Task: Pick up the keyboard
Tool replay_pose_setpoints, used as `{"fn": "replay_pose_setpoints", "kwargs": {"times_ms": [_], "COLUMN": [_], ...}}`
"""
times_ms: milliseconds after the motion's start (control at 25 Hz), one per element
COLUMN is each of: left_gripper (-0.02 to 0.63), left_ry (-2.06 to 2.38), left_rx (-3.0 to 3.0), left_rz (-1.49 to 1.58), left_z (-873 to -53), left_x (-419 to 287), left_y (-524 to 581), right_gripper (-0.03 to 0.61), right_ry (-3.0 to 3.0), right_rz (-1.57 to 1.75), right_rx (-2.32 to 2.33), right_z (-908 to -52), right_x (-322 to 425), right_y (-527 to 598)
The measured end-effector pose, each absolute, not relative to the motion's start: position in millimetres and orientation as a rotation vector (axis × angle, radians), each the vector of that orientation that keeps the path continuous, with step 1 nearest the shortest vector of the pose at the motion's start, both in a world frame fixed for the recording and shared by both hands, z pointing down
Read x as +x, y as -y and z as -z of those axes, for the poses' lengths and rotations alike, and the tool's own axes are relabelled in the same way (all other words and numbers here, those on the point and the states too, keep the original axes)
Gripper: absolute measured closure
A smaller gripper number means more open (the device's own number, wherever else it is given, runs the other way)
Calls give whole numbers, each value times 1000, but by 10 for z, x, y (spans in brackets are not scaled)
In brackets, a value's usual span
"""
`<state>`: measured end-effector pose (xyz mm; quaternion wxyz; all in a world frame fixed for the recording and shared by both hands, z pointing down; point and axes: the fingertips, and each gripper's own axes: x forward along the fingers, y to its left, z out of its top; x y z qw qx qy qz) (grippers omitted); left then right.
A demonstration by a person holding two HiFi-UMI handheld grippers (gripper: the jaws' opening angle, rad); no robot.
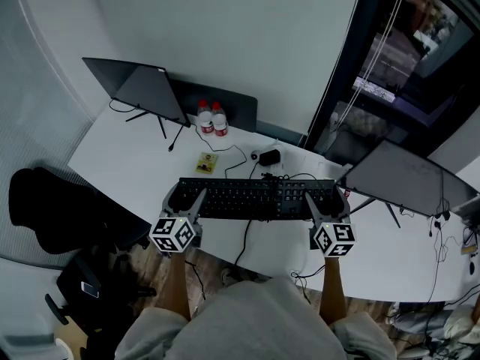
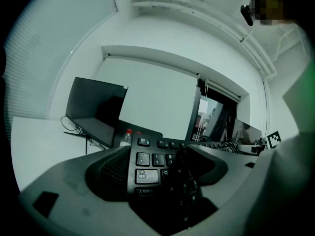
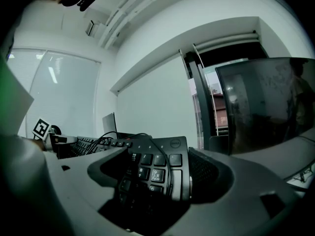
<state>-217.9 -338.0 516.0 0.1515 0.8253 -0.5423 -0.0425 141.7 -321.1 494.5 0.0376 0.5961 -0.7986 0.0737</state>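
Grasp step: left gripper (image 1: 187, 199) and right gripper (image 1: 319, 202) each pinch a keyboard (image 1: 255, 198) end; next apparently needs an even, level lift.

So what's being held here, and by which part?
The keyboard, by both ends: left gripper on the Tab-key end, right gripper on the number-pad end.

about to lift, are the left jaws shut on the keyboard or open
Shut on it: the Esc-Tab end of the keyboard fills the gap in the left gripper, touching both jaws.
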Motion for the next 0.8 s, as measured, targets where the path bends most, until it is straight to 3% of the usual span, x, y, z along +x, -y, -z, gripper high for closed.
{"fn": "replay_pose_setpoints", "kwargs": {"times_ms": [800], "left_gripper": [284], "left_ry": [1556], "left_rx": [2425], "left_rz": [168], "left_z": [-4893], "left_x": [-2107], "left_y": [3524], "right_gripper": [209], "right_ry": [2483], "right_rz": [-156], "right_rx": [1857], "right_z": [-4712], "right_x": [1493], "right_y": [3328]}}
